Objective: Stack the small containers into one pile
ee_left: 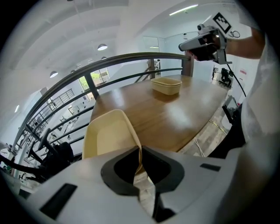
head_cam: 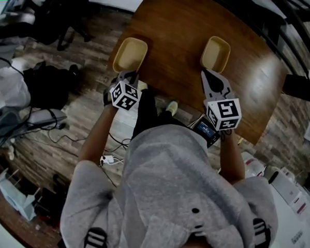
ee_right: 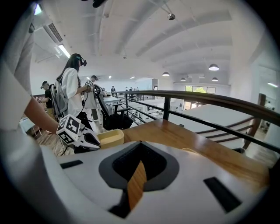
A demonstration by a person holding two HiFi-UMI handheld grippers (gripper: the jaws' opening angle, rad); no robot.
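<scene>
Two pale yellow small containers sit on the wooden table. The left container lies near the table's left edge, and my left gripper is shut on its near rim. In the left gripper view that thin rim runs between the closed jaws of the left gripper. The right container sits apart, just ahead of my right gripper, which is shut with nothing in it. In the right gripper view only wood shows past the right gripper, and the left container lies far left.
A dark metal railing runs round the table's far side. The table's near edge lies just behind both grippers. Cables and a black bag lie on the plank floor to the left. People stand in the background.
</scene>
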